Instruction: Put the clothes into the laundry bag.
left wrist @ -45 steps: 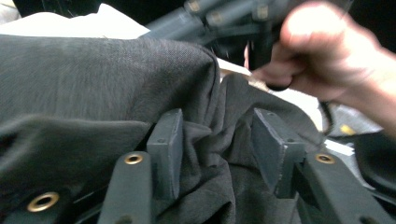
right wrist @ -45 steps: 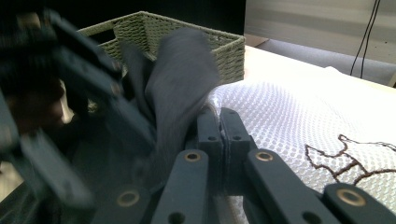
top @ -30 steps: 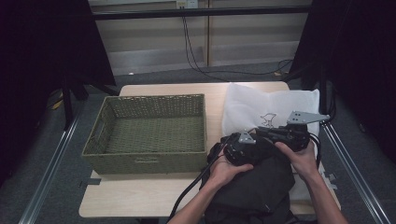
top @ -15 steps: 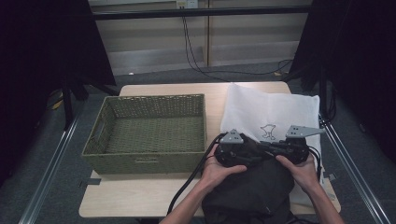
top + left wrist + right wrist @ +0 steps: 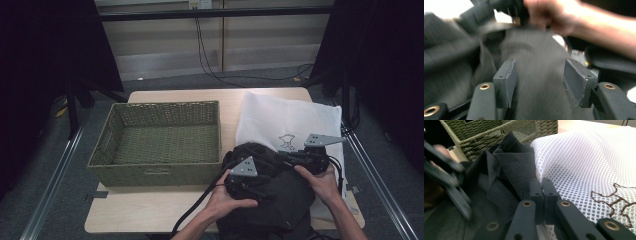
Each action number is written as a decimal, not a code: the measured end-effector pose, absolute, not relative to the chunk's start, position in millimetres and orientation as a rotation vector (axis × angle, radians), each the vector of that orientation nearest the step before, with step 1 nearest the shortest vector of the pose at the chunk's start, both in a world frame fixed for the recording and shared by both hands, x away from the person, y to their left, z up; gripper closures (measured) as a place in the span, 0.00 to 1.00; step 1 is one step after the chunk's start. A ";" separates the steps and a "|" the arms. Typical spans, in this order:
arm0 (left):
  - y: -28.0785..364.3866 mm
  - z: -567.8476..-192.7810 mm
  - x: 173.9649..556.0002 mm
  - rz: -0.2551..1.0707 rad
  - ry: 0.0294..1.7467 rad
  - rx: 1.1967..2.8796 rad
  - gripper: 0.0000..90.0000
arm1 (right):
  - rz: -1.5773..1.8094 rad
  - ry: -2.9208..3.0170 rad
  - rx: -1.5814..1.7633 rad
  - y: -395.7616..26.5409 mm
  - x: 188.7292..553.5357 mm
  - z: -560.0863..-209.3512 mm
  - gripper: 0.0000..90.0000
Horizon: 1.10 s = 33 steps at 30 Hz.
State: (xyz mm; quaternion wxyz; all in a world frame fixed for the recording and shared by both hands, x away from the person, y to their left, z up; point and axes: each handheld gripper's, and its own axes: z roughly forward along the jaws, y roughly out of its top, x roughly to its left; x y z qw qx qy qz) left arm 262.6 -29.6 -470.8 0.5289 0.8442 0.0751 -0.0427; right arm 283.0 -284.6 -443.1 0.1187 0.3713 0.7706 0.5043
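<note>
A black garment (image 5: 280, 200) lies bunched at the table's front right, partly on a white mesh bag (image 5: 290, 120). My left gripper (image 5: 260, 175) rests over the garment's left part. Its jaws have just been opening, and in the left gripper view (image 5: 539, 70) they stand apart with a ridge of the dark cloth (image 5: 536, 50) between the pads, unpressed. My right gripper (image 5: 282, 156) sits at the garment's far right edge. In the right gripper view (image 5: 541, 182) it is shut where the black cloth (image 5: 509, 165) meets the mesh bag (image 5: 584, 157). Whether it nips any cloth I cannot tell.
A green woven basket (image 5: 155, 172) stands left of the garment, its corner close to the cloth (image 5: 481, 135). Bare tabletop (image 5: 150, 205) runs along the front in front of the basket. Metal rails flank the table.
My left gripper has slid left and toward the table's front edge across the garment. The right gripper has sunk a little lower onto the cloth's edge.
</note>
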 end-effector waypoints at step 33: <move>-26.8 -488.9 258.3 0.061 0.235 2.191 0.83 | 1.473 2.268 1.071 -279.5 280.5 -431.3 0.99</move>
